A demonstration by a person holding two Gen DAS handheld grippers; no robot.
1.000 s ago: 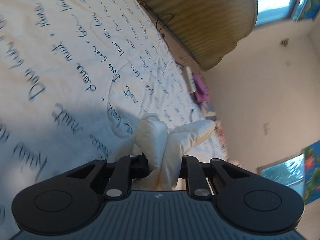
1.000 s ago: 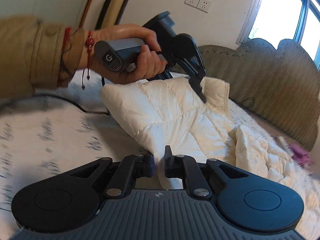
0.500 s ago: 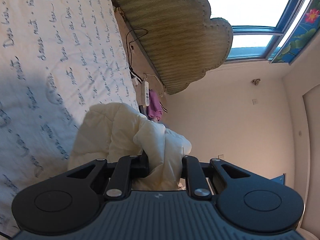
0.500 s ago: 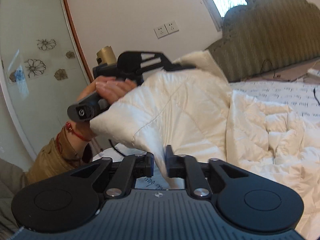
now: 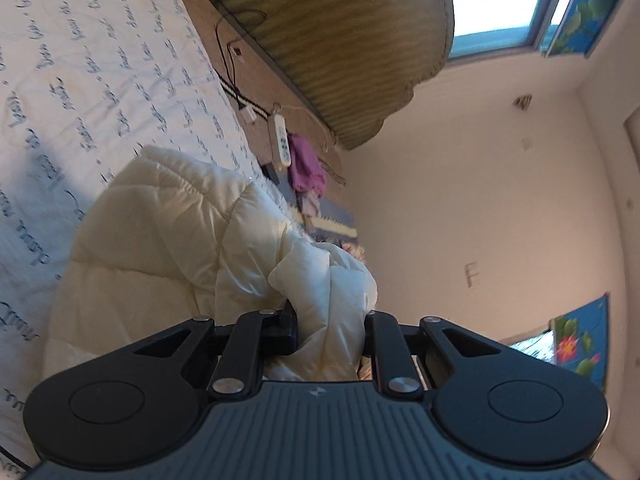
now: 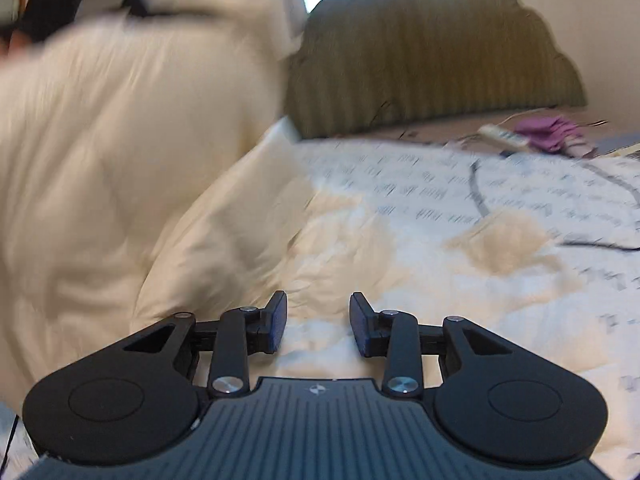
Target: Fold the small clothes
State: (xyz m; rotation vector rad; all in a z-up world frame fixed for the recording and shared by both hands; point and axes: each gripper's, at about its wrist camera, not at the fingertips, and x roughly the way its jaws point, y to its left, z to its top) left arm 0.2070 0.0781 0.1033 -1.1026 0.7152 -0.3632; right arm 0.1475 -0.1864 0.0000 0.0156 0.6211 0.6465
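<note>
Right tongs [image 6: 318,326] have just let go: a second ago pinching the cream jacket [image 5: 192,248], now spread with nothing between them, jacket blurred at left of frame. Left tongs [image 5: 330,330] still clamp a jacket fold at lower centre, above the bed [image 5: 80,60]. Script on the bedcover unreadable.

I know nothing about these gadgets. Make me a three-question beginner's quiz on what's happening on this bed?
1. True or false: the left gripper is clamped on the cream puffer jacket.
2. Which gripper has nothing between its jaws?
3. The purple cloth lies: A) beside the green headboard, B) on the jacket.

Key: 1 true. 2 the right gripper, its jaws have just been opening. 3 A.
</note>
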